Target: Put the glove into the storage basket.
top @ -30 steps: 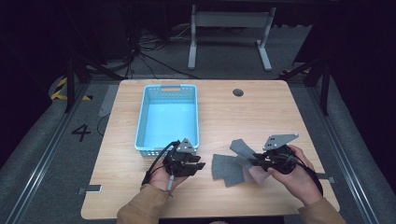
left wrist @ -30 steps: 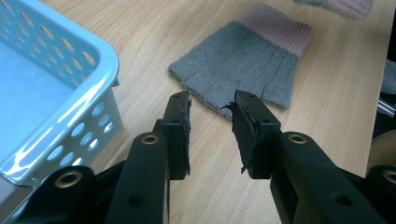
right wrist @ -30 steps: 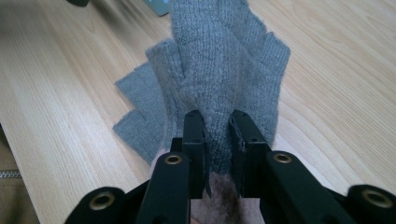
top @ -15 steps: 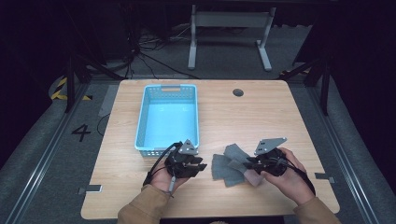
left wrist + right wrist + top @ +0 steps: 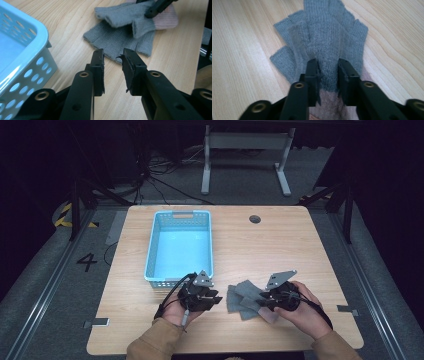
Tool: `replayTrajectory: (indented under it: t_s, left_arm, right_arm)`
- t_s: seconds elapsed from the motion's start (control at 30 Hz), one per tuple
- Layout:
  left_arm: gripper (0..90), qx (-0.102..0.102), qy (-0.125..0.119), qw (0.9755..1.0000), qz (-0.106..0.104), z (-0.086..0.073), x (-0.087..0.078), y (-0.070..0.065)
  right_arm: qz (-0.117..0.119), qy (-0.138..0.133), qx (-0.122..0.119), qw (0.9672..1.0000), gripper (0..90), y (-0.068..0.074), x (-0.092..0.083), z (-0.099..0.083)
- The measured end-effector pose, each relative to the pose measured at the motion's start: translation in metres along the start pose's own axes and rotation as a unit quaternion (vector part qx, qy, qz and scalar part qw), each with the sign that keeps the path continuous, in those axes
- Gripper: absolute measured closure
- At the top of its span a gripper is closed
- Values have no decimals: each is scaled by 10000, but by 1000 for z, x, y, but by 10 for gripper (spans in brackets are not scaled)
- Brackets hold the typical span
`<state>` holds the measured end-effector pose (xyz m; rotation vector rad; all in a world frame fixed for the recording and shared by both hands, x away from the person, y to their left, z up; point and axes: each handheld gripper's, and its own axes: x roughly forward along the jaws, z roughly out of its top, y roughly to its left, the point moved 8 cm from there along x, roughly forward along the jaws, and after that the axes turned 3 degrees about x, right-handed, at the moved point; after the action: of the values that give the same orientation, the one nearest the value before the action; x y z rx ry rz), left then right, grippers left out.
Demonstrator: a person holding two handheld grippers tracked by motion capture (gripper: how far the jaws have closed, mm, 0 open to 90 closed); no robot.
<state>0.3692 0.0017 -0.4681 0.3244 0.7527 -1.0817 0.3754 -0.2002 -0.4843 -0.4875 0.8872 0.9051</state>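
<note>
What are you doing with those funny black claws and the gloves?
A person sits at a wooden table with a gripper in each hand. The right gripper is down on a pile of grey fingerless gloves with pink cuffs, its jaws open on either side of a bit of the knit, not yet squeezed. The left gripper is open and holds nothing, pointing at the gloves from beside a light blue basket. The basket has nothing in it.
</note>
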Motion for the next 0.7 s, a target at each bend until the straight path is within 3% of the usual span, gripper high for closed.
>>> replayTrajectory:
  t_s: [0.17, 0.7]
  left_arm:
    - [728, -18, 47, 10000, 18, 1, 3, 0]
    - [680, 136, 145, 9996, -197, 12, 22, -9]
  right_arm:
    - [-33, -97, 58, 9999, 593, 0, -3, 1]
    - [-409, -447, 580, 9965, 592, -22, -44, -21]
